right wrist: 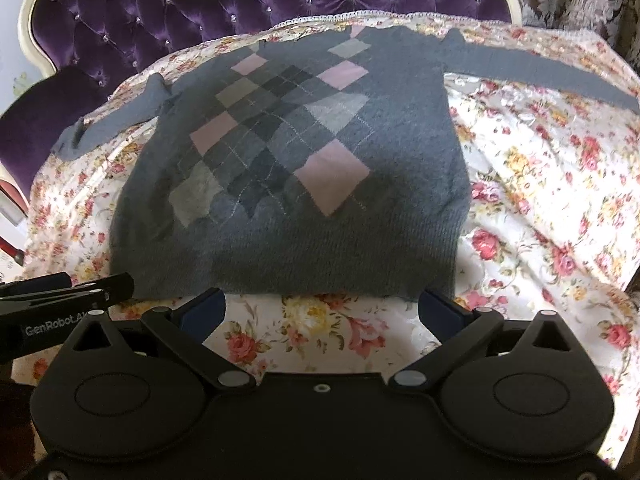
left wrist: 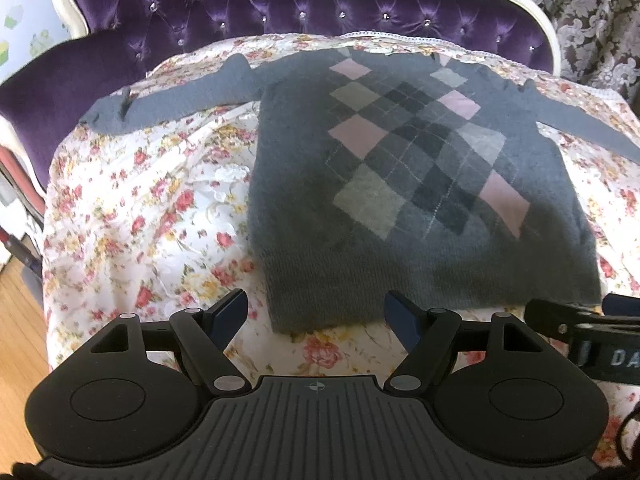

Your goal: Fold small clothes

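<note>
**Argyle sweater laid flat, both grippers poised at the hem**

The grey argyle sweater [left wrist: 404,184] lies face up across the centre of each frame, hem toward the cameras and sleeves spread toward the upper left and right edges. It rests on a floral bedspread [left wrist: 132,208], with a purple tufted headboard [left wrist: 280,4] along the top of the frame.

The knit looks soft and thick, so a pinch at the hem could catch only the top layer and let the back drag and bunch, I judge. A grab that goes too deep might lift the bedspread as well. The left sleeve already shows a wrinkle in the upper left, which could fold in crooked.

The left gripper [left wrist: 316,316] stands wide apart, empty, its fingertips around the hem's lower-left corner. The right gripper [right wrist: 320,308] is likewise spread and empty, just below the hem's edge; contact is unclear.
</note>
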